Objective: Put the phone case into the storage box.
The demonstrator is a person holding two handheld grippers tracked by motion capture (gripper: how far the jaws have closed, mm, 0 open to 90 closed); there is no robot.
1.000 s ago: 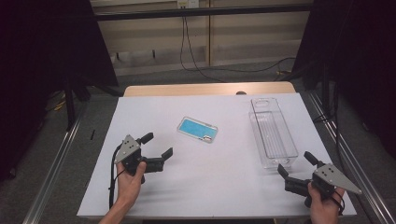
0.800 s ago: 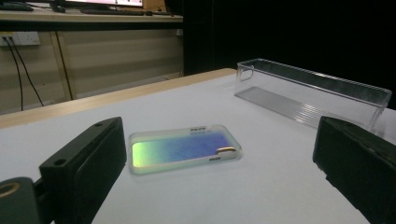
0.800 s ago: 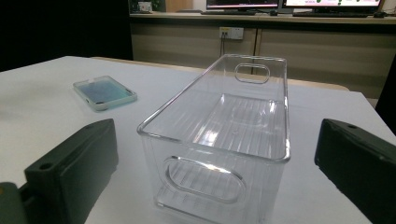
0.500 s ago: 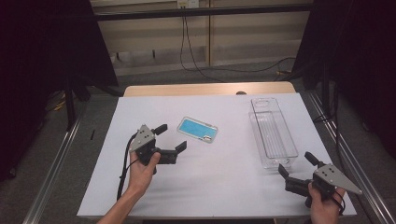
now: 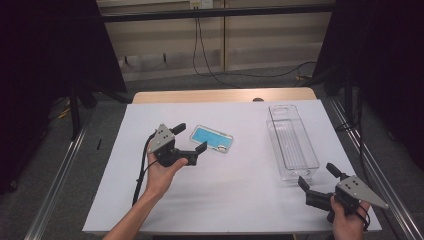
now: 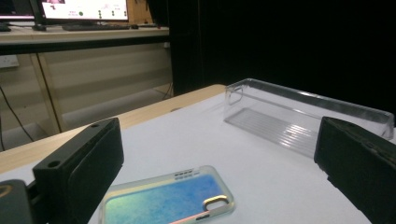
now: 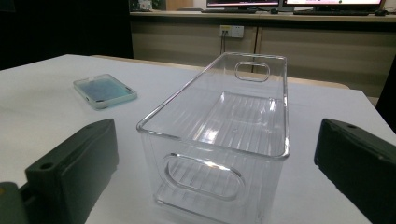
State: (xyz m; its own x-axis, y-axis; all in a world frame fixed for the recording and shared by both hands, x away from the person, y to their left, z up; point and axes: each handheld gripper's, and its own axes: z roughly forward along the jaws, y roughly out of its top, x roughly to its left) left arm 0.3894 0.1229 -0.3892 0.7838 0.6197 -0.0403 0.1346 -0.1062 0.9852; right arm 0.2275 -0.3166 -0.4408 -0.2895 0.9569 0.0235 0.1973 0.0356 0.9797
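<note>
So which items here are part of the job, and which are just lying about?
In play: phone case, with the open left gripper closing in; clear bin, faced by the open right gripper.
Lying about: floor cables; monitors behind.

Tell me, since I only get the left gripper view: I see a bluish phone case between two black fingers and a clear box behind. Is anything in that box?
Observer: No. The right gripper view looks into the clear box and shows just its ribbed floor.
Operator: Where is the other gripper?
Observer: In the high view, the right gripper sits at the box's near end, fingers open, close to it but holding nothing.
Operator: How is my gripper placed at the case?
Observer: From above, the left gripper is open at the left short end of the phone case, which lies flat on the white table.
</note>
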